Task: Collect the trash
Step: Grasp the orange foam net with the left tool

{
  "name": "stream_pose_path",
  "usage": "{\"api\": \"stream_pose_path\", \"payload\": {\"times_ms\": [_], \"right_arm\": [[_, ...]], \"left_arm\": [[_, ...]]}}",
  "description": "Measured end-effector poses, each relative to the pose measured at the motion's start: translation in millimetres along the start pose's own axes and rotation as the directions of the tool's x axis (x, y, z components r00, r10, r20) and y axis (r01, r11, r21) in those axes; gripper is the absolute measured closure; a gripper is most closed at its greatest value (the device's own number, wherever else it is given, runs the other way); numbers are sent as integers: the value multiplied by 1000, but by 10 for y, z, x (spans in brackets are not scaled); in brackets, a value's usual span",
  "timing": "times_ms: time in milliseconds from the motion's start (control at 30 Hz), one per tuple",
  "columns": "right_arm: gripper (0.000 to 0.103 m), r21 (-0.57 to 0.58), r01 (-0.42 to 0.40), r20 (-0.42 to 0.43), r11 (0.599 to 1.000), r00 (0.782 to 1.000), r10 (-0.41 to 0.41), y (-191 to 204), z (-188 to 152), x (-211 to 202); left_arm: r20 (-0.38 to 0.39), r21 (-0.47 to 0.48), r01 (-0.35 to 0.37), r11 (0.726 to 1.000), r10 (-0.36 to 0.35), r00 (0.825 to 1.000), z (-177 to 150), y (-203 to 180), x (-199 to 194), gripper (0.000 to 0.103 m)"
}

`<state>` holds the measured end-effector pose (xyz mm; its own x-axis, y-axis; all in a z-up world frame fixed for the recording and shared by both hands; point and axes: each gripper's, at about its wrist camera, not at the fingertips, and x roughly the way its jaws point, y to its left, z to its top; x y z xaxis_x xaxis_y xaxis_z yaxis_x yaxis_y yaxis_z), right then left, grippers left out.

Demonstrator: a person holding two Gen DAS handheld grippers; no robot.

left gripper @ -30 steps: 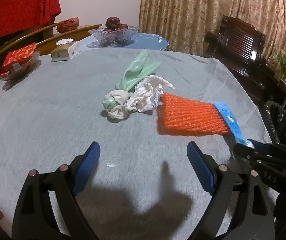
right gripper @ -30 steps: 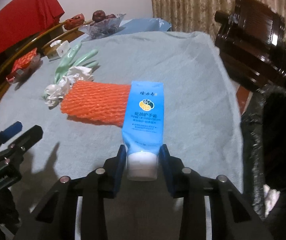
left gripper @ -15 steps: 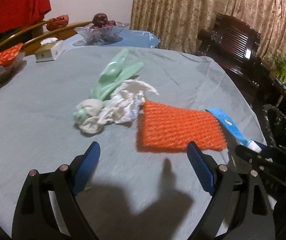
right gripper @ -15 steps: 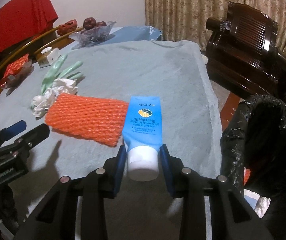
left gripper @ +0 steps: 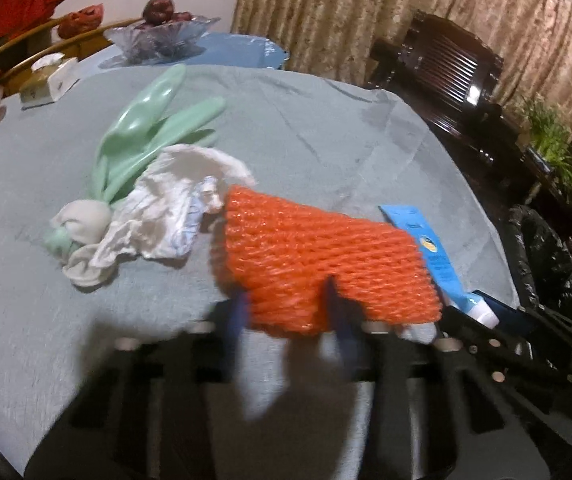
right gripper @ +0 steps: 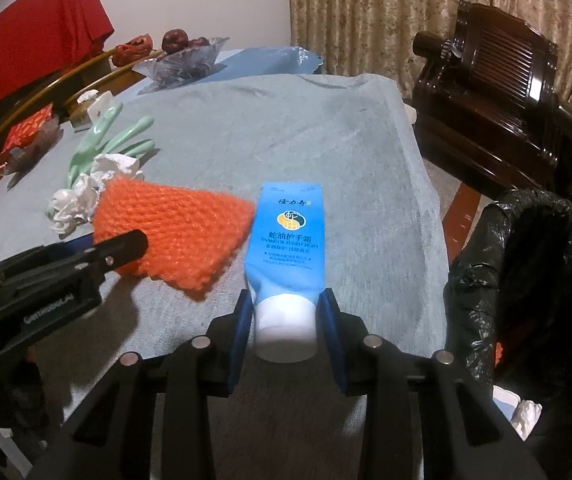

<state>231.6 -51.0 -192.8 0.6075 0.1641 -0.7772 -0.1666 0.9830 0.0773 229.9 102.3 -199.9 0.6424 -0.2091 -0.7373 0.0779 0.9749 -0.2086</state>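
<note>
Orange foam netting, a flat ribbed fruit sleeve (left gripper: 321, 264), lies on the grey-cloth worktop (left gripper: 305, 120) with its near edge between the blue pads of my left tongs (left gripper: 286, 316). Those tongs are closing on it at this moment; the view is blurred, but the pads seem to press into the netting's edge. Beyond the netting and to its left lies a crumpled white tissue (left gripper: 166, 208), touching the netting's far corner, and behind the tissue a pale green rubber glove (left gripper: 146, 136) with its fingers stretched away from me.

My right tongs (right gripper: 286, 320) are pinching the white cap of a blue hand-cream tube (right gripper: 286, 236); the tube's flat end points away from me and rests on the cloth, just beside the right edge of the orange netting. Seen from the right tongs, the left tongs reach in from the left with one black finger over the netting's near corner.

To the right of my right tongs, off the worktop's edge, stands a bin lined with a black plastic bag (right gripper: 525, 272), with a few white scraps in it. Far beyond both tongs sits a glass bowl of dark fruit (right gripper: 182, 60), and a dark carved wooden chair (right gripper: 493, 80) stands before the patterned curtain (right gripper: 365, 12).
</note>
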Motion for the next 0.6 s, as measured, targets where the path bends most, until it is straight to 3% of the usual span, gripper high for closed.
{"api": "stream_pose_path", "payload": {"times_ms": [133, 333, 600], "right_arm": [[64, -3, -13, -4, 1000, 1000, 13, 11, 4, -5], [53, -7, -28, -5, 1000, 1000, 28, 36, 47, -23], [48, 12, -21, -31, 1000, 999, 21, 39, 132, 58]], "left_arm": [[19, 50, -20, 999, 19, 1000, -28, -110, -66, 87], [53, 45, -38, 998, 36, 998, -56, -45, -251, 87], [49, 41, -74, 996, 72, 996, -193, 120, -415, 87]]}}
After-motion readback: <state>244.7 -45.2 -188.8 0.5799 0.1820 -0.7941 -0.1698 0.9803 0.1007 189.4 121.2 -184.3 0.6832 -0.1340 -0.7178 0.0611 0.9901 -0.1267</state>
